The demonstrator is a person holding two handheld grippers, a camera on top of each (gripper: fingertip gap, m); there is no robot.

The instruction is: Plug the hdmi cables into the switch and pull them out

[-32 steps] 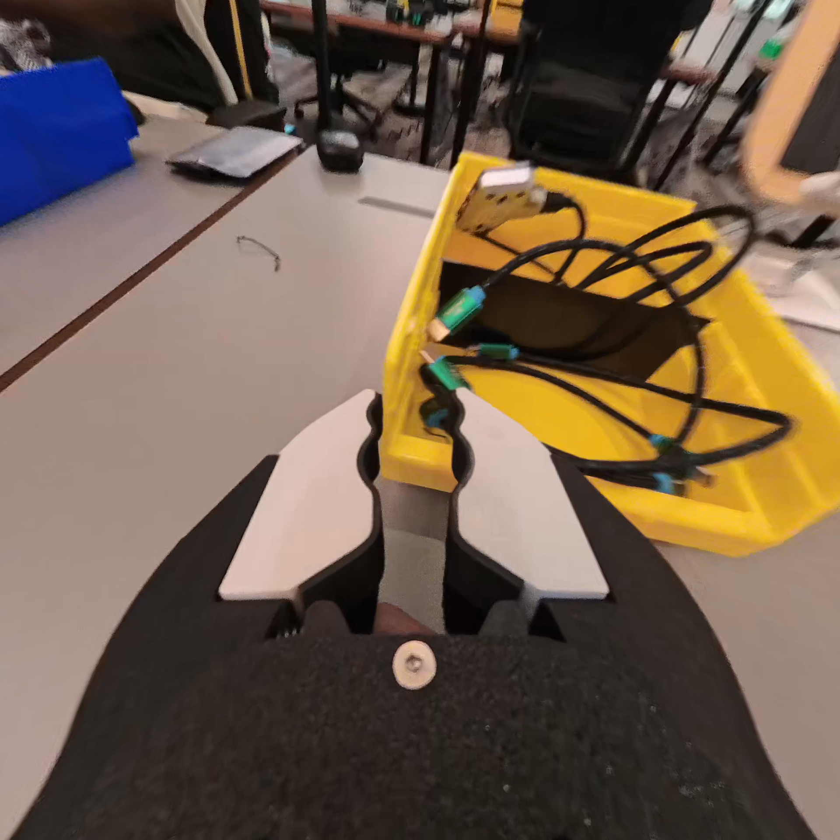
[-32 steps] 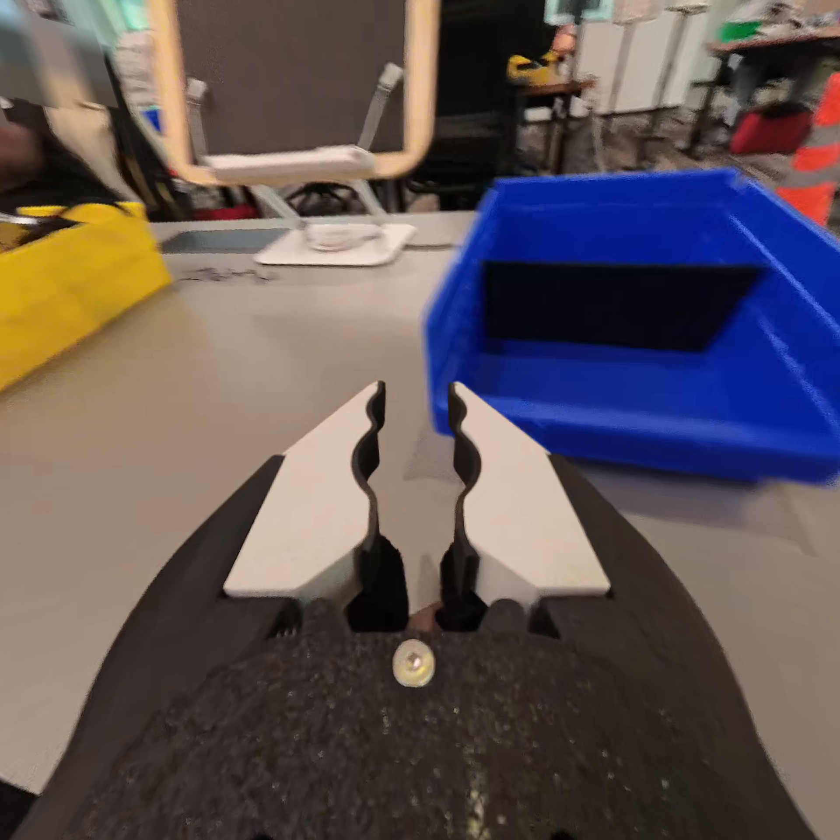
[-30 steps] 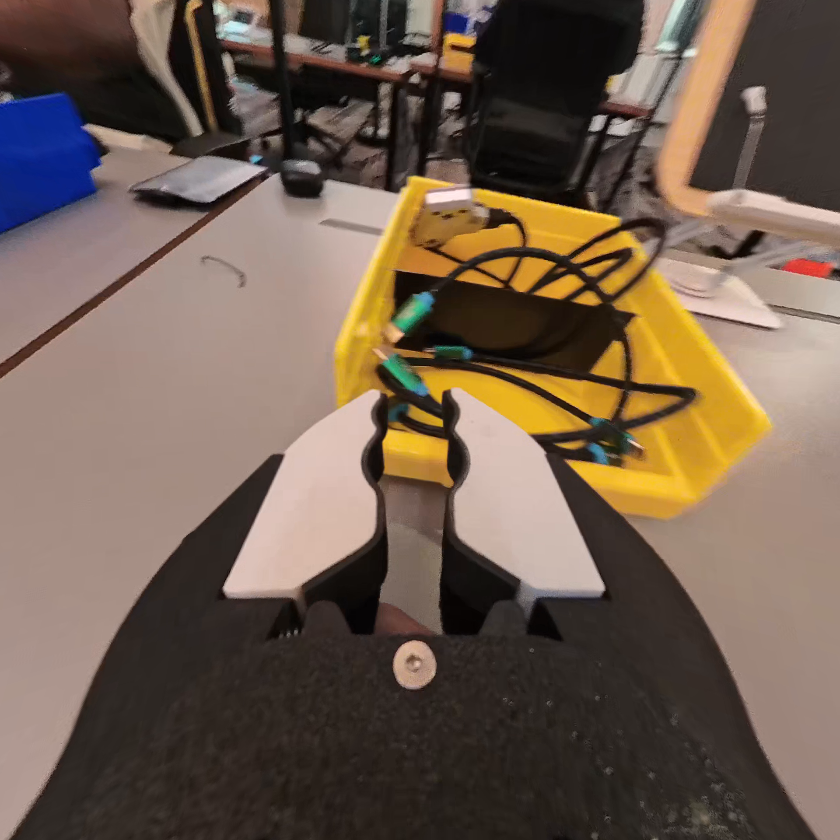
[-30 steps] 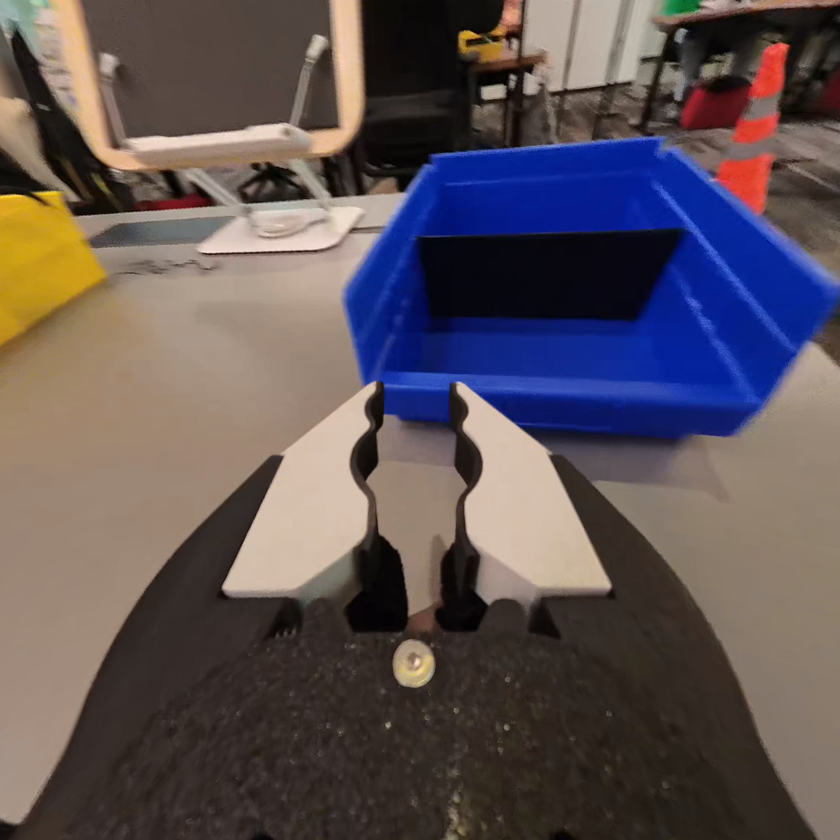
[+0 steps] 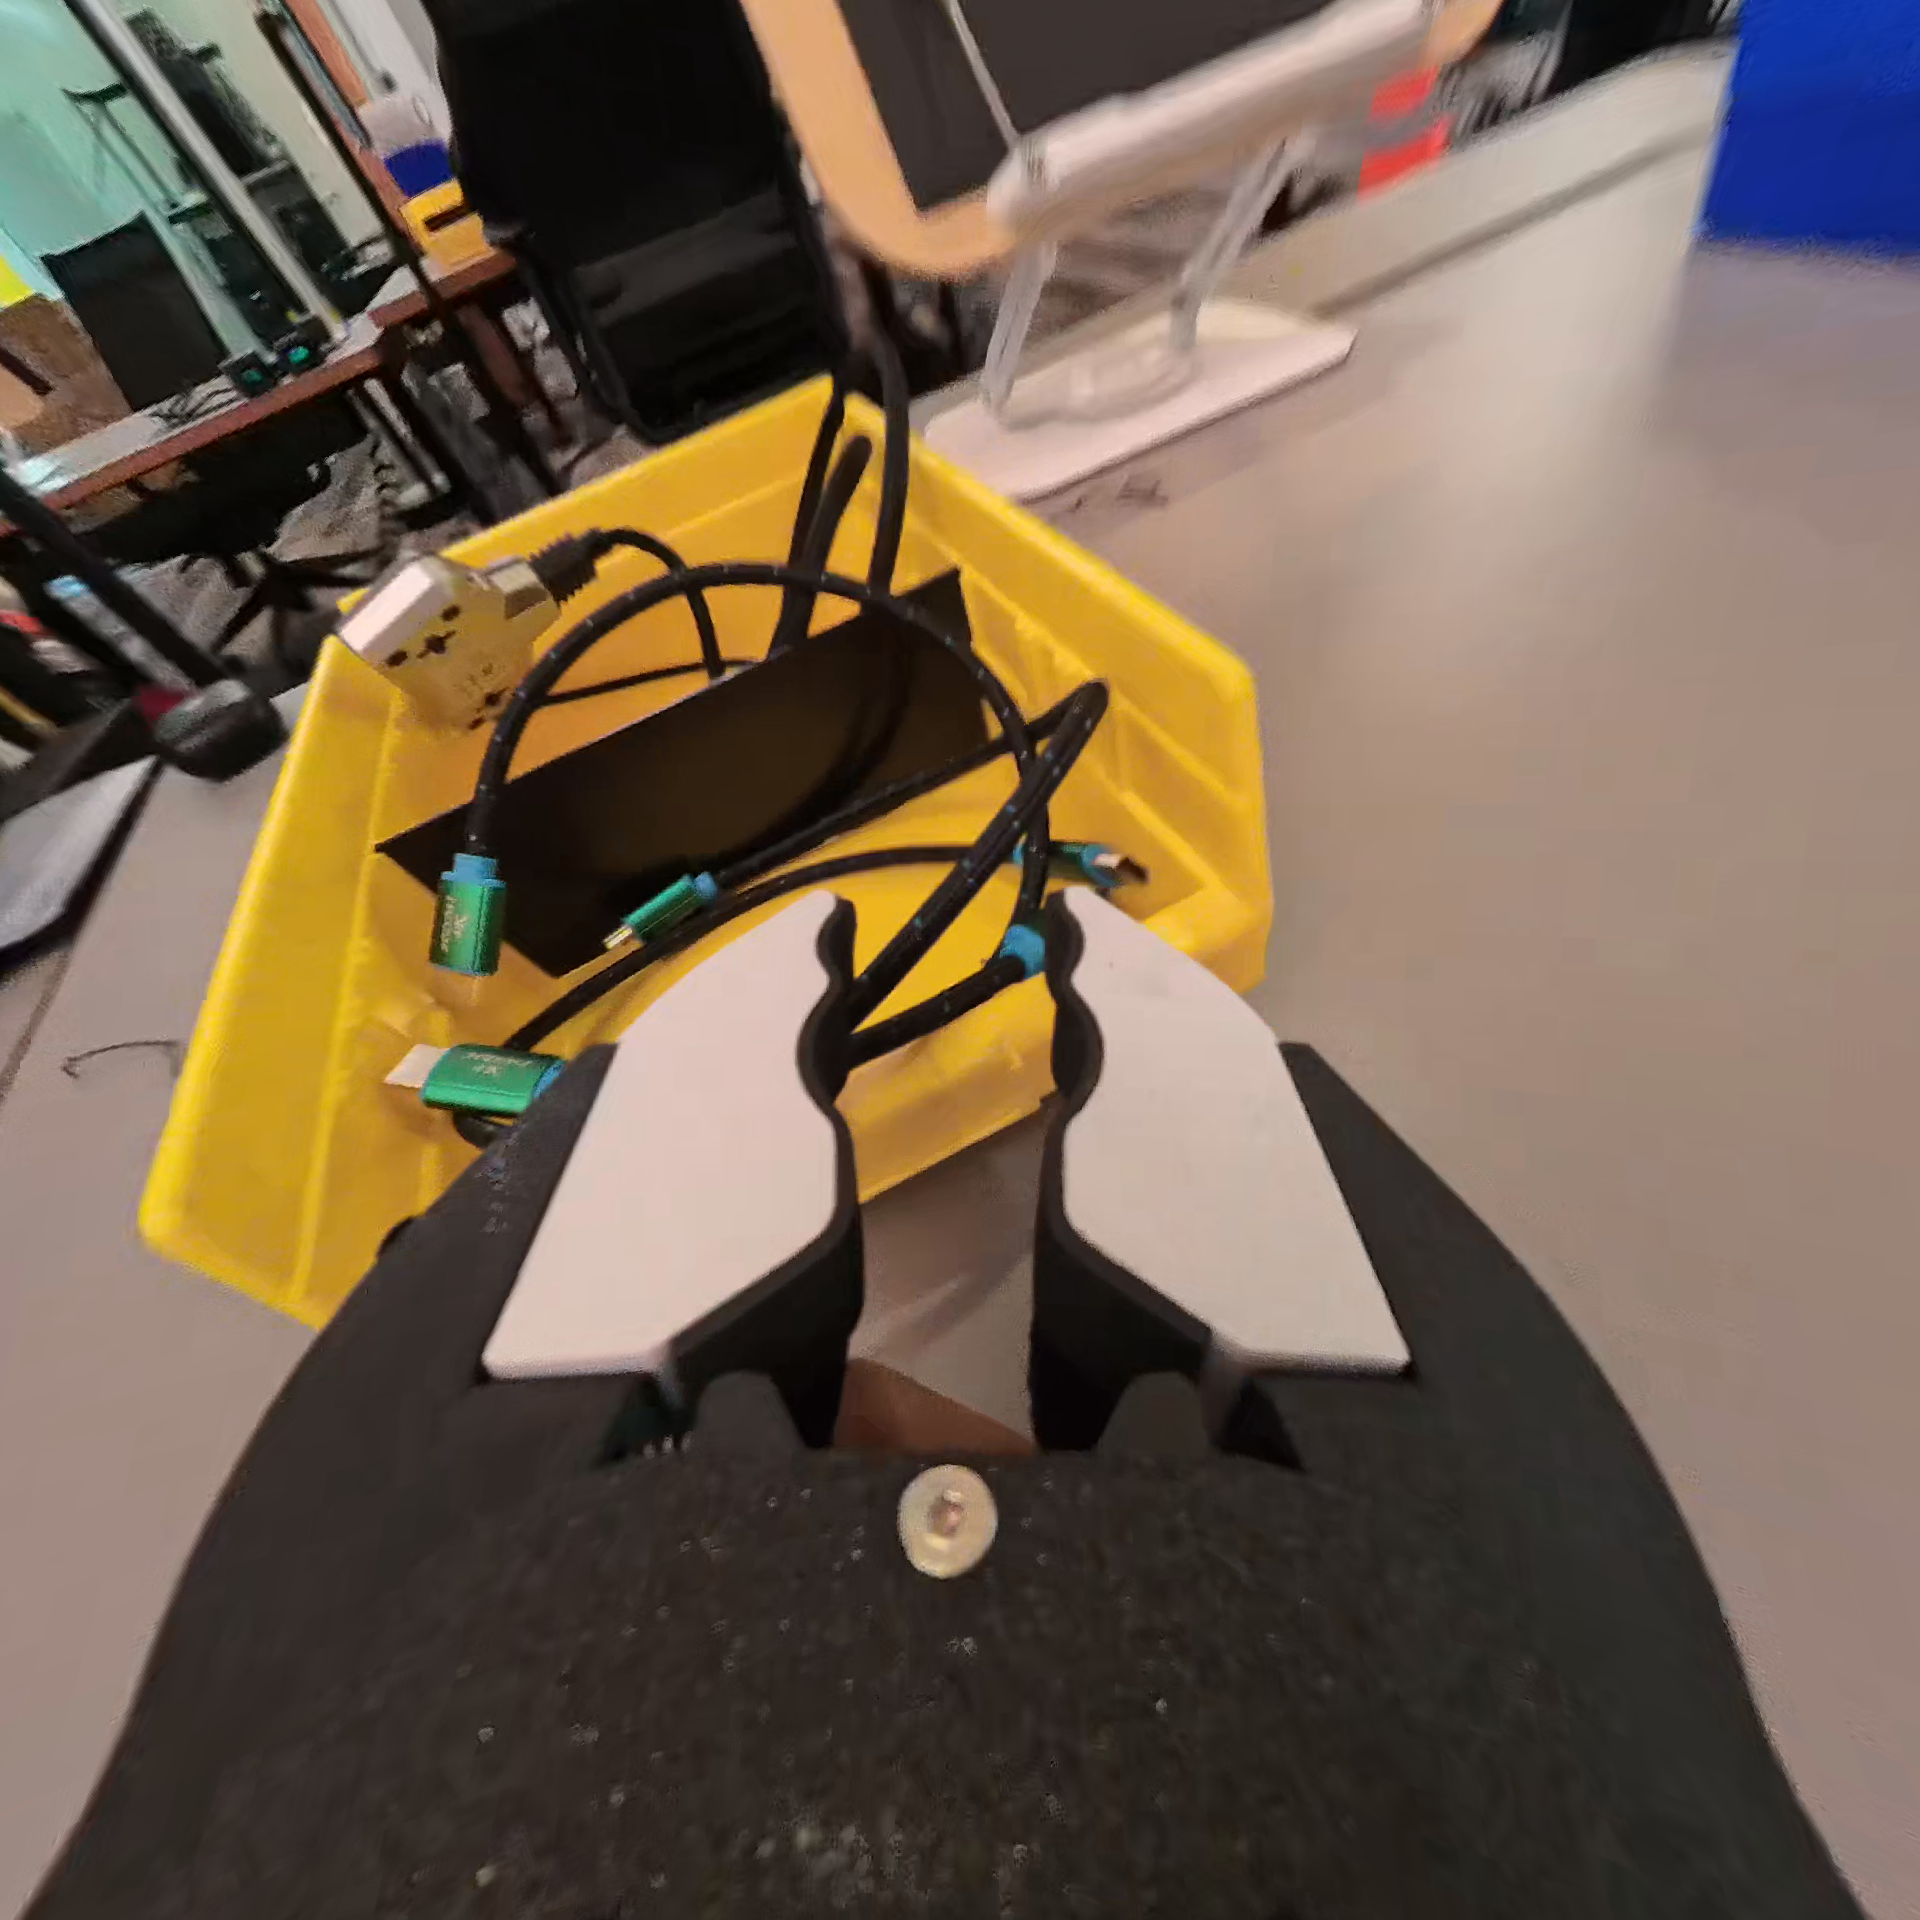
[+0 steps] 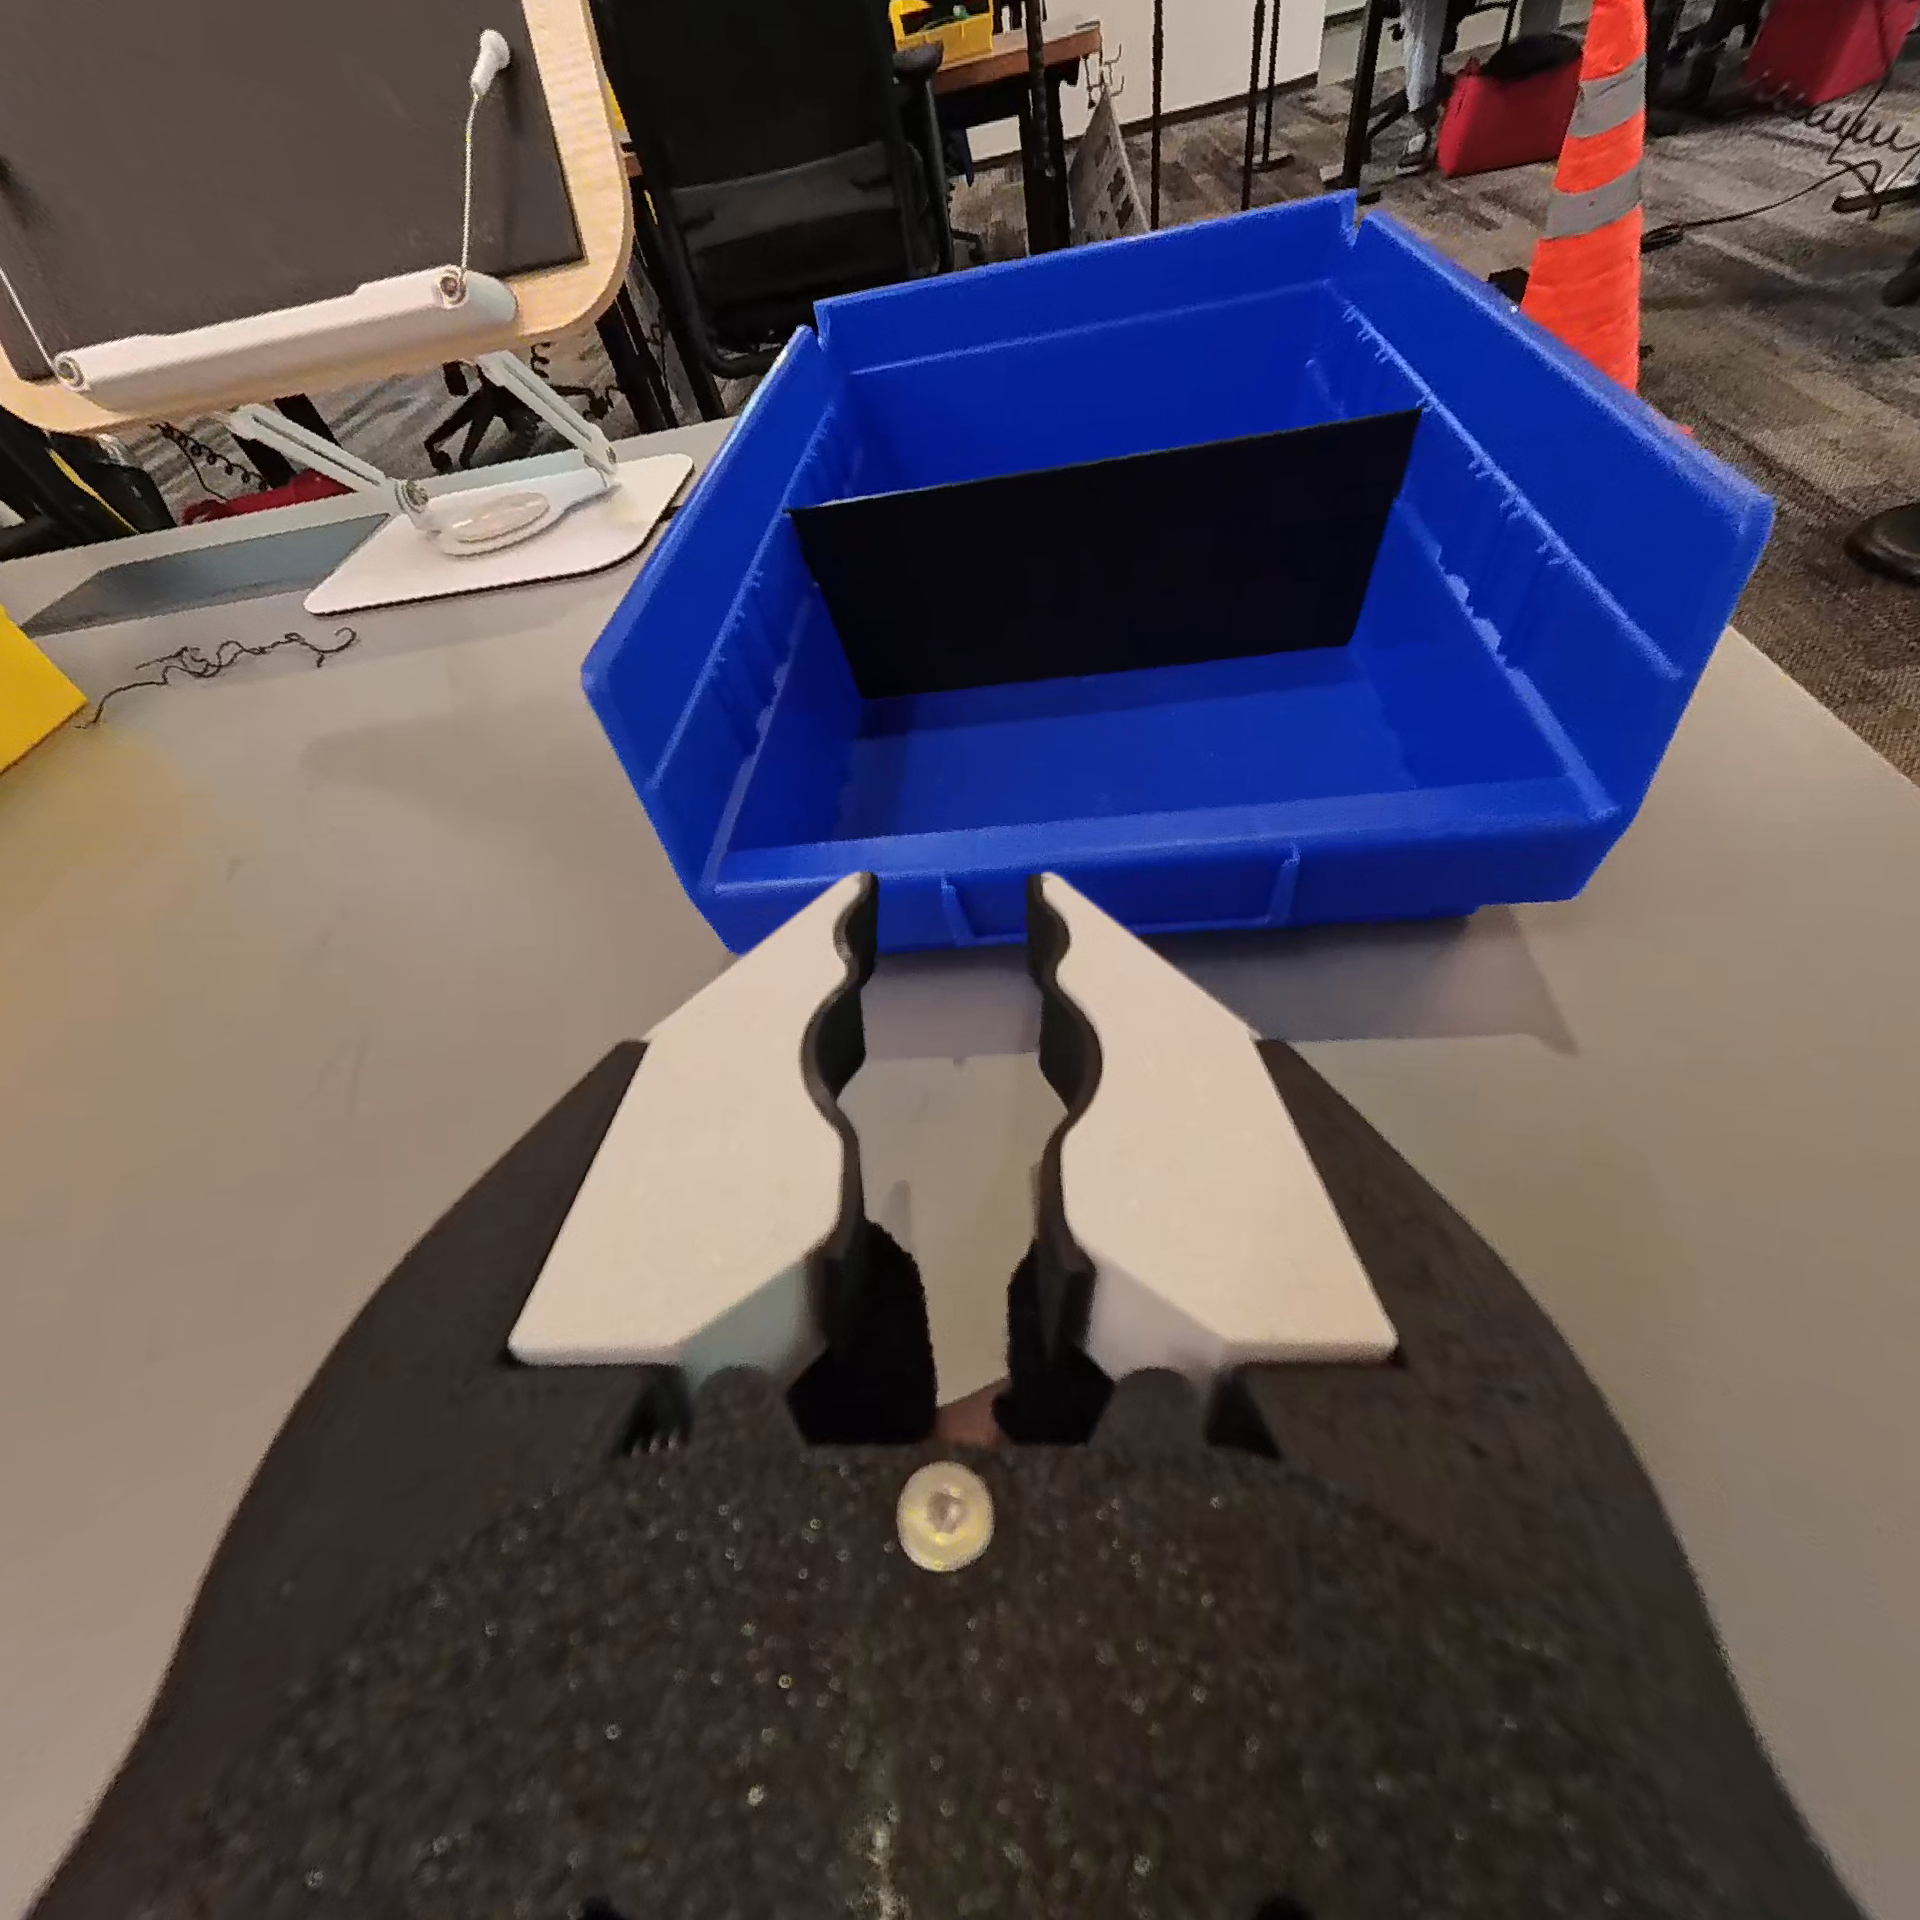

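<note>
Little writing shows in either view. In the left wrist view, the upright green plug (image 5: pixel 470 925), at about nine o'clock in the yellow bin (image 5: pixel 270 1039), bears pale print along its shell. The lying green plug (image 5: pixel 486 1077), near seven o'clock, carries a short two-line mark (also pale). The silver switch (image 5: pixel 447 641), on the bin's rim at ten o'clock, has small dark marks, possibly port labels, too blurred to read. Nothing in the right wrist view is legible.
</note>
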